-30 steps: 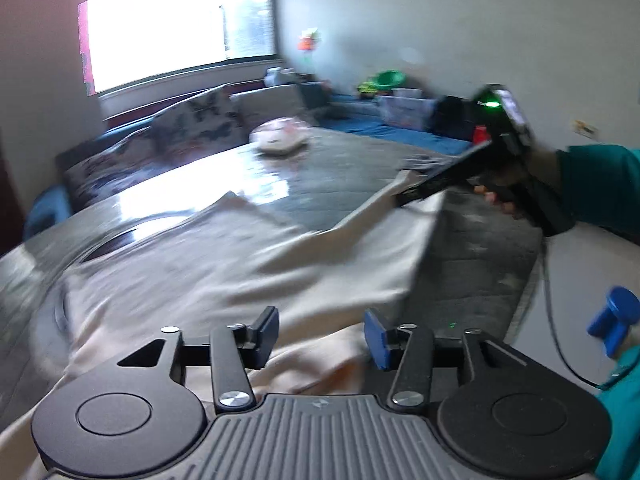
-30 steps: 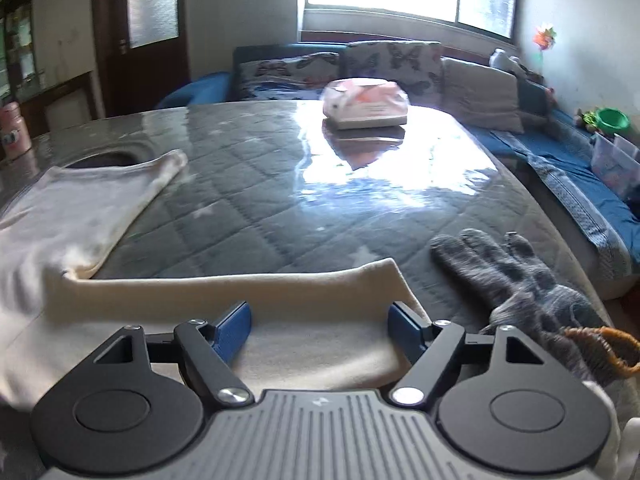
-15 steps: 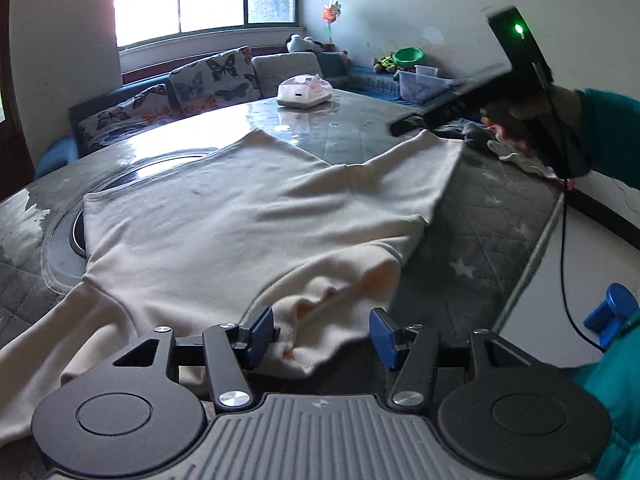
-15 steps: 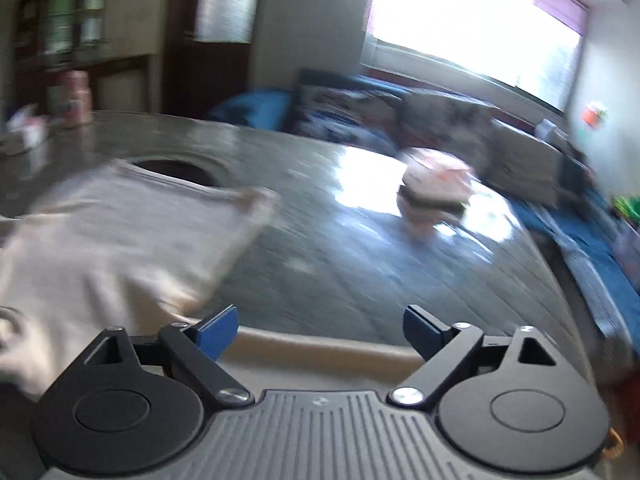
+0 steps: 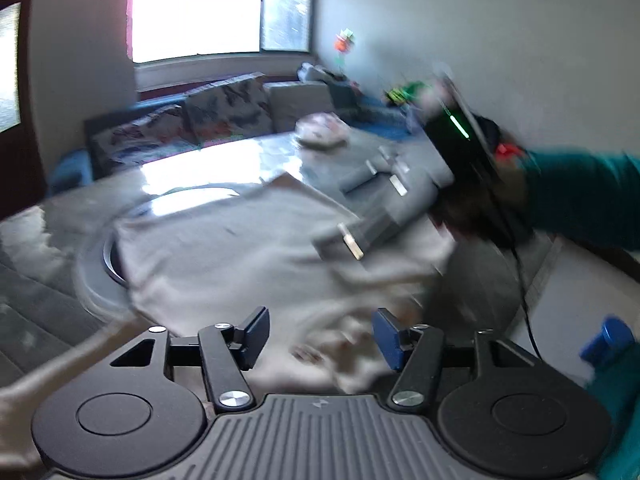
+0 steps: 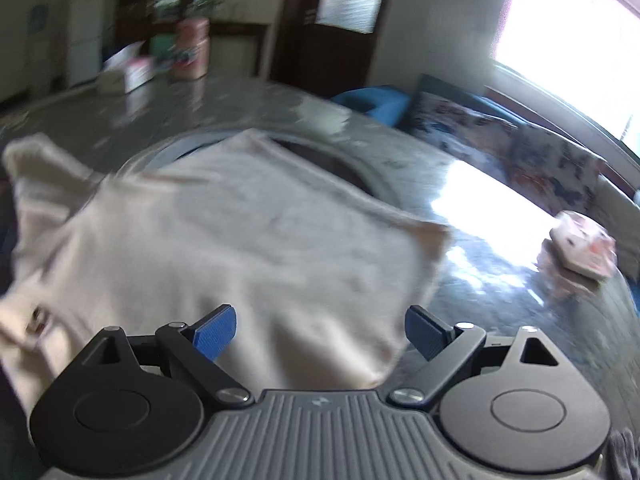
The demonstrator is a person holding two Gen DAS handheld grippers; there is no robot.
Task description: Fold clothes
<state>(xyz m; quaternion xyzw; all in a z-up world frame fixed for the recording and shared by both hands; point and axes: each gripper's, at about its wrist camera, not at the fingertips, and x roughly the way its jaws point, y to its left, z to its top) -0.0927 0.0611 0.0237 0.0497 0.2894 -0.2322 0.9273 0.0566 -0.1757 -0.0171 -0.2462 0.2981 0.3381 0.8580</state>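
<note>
My right claw has swung left over the cream garment, wide open; left claw opening, bunched fabric between, ungripped.

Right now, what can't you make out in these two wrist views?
- Left wrist view: motion blur smears the cream garment near the left gripper; its jaws are opening, contact unclear.
- Same view: right gripper blurred; its fingertips unreadable.
- Right wrist view: garment's near edge hidden behind the gripper body; shelf items too blurred.
</note>
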